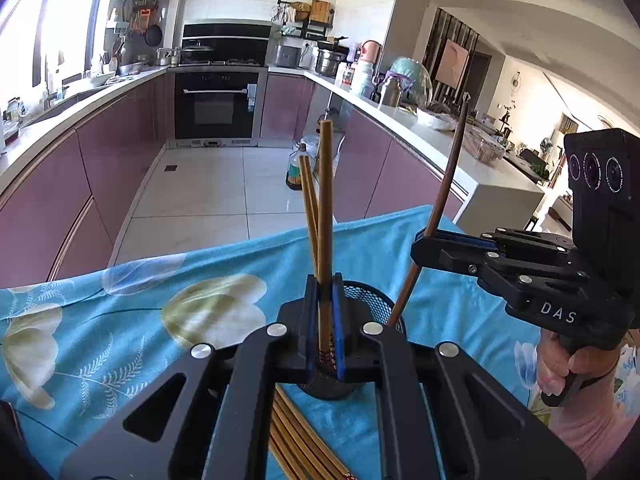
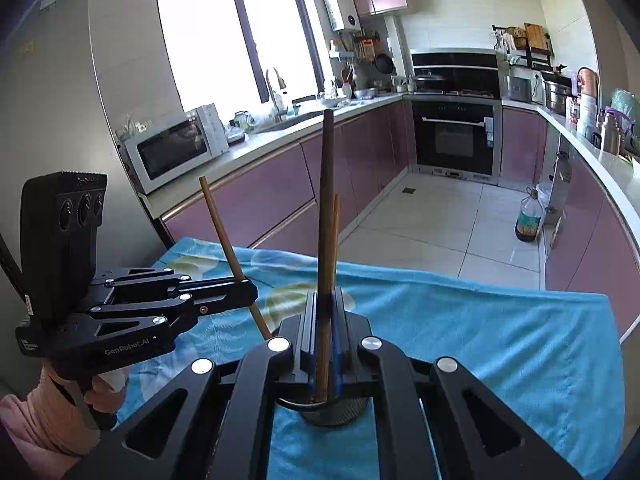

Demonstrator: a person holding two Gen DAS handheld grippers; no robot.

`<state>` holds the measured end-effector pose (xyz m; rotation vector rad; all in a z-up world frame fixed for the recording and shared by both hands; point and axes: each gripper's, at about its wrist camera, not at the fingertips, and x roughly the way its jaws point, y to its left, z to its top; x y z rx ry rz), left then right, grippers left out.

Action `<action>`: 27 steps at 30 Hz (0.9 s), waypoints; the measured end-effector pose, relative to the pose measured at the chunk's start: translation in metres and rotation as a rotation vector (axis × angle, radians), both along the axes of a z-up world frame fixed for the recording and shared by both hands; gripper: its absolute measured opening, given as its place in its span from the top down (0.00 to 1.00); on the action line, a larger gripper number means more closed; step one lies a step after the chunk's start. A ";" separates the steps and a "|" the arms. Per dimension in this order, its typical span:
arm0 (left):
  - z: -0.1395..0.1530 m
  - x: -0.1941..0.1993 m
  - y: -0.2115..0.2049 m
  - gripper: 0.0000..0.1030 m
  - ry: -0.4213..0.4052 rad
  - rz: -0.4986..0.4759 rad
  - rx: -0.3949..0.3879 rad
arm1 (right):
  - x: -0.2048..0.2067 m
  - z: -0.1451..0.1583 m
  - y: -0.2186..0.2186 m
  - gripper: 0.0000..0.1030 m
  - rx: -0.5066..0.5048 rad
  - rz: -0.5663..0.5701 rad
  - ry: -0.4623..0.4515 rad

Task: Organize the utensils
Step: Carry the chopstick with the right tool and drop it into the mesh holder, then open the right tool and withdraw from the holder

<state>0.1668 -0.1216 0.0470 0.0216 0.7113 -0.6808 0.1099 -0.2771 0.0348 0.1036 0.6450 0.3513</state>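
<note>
A black mesh cup [image 1: 370, 298] stands on the blue flowered cloth [image 1: 140, 320], mostly hidden behind my grippers; it also shows in the right wrist view [image 2: 334, 410]. My left gripper [image 1: 324, 320] is shut on a light wooden chopstick [image 1: 325, 208] held upright, lower end in the cup. A second light chopstick [image 1: 307, 200] leans beside it. My right gripper [image 2: 325, 336] is shut on a dark brown chopstick [image 2: 327, 200], also upright with its end in the cup; it also shows in the left wrist view [image 1: 446, 192]. Several loose chopsticks [image 1: 296, 440] lie on the cloth below my left gripper.
The cloth-covered table ends at its far edge [image 2: 480, 280] above a tiled kitchen floor [image 1: 208, 192]. Purple cabinets [image 1: 48, 200] line both sides. An oil bottle [image 2: 529, 220] stands on the floor. A microwave [image 2: 172, 148] sits on the left counter.
</note>
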 end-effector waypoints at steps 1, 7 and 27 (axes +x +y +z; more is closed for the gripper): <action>-0.004 0.003 -0.002 0.93 0.011 0.000 0.008 | 0.003 -0.003 0.001 0.94 -0.005 0.006 0.018; -0.015 0.018 -0.008 0.93 0.025 0.004 0.028 | 0.019 -0.017 0.007 0.94 -0.015 0.007 0.076; -0.011 0.004 0.010 0.76 -0.032 0.090 -0.002 | 0.010 -0.020 0.010 0.84 -0.002 -0.033 0.043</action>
